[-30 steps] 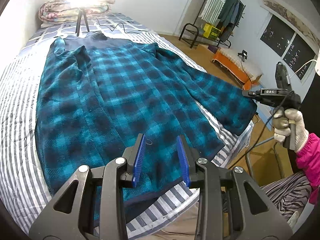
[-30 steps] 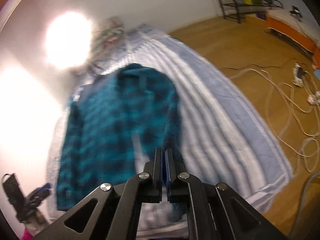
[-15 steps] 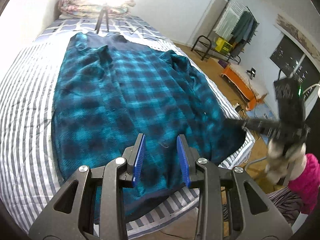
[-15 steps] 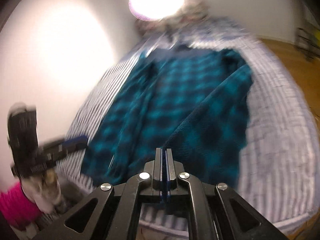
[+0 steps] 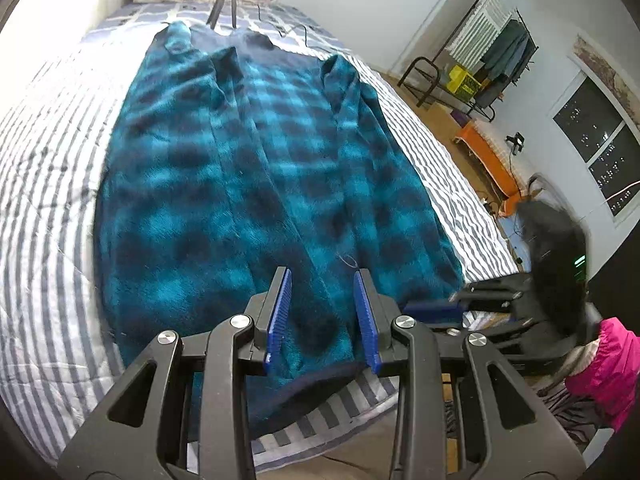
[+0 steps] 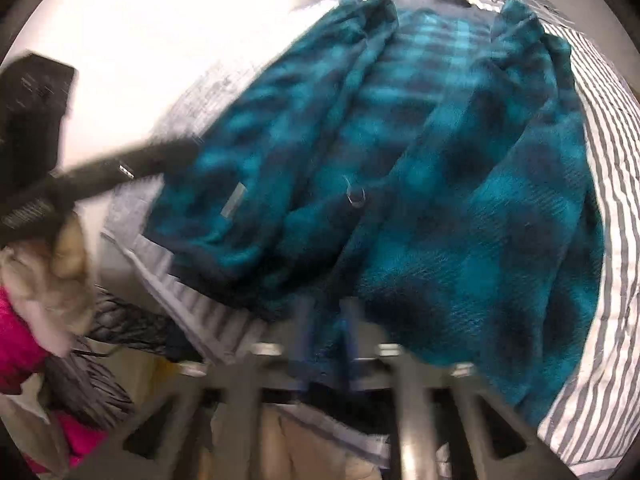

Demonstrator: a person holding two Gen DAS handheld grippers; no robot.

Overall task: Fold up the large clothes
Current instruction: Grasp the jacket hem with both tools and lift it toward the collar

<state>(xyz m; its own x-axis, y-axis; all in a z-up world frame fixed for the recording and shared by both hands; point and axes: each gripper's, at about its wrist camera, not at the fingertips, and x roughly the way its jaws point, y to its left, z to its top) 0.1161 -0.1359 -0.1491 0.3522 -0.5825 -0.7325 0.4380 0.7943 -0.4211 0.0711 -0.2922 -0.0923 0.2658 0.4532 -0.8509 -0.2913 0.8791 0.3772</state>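
Robe lies lengthwise, hem nearest my grippers

The robe (image 5: 256,184) fills mid-frame on the bed (image 5: 44,208), running to the top; my left gripper (image 5: 322,316) gapes empty, my right gripper (image 6: 324,336) blurs, state unclear.

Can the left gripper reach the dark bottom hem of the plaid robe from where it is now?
Probably yes. The left gripper is open and empty, right above the dark hem of the plaid robe; nothing lies between them.
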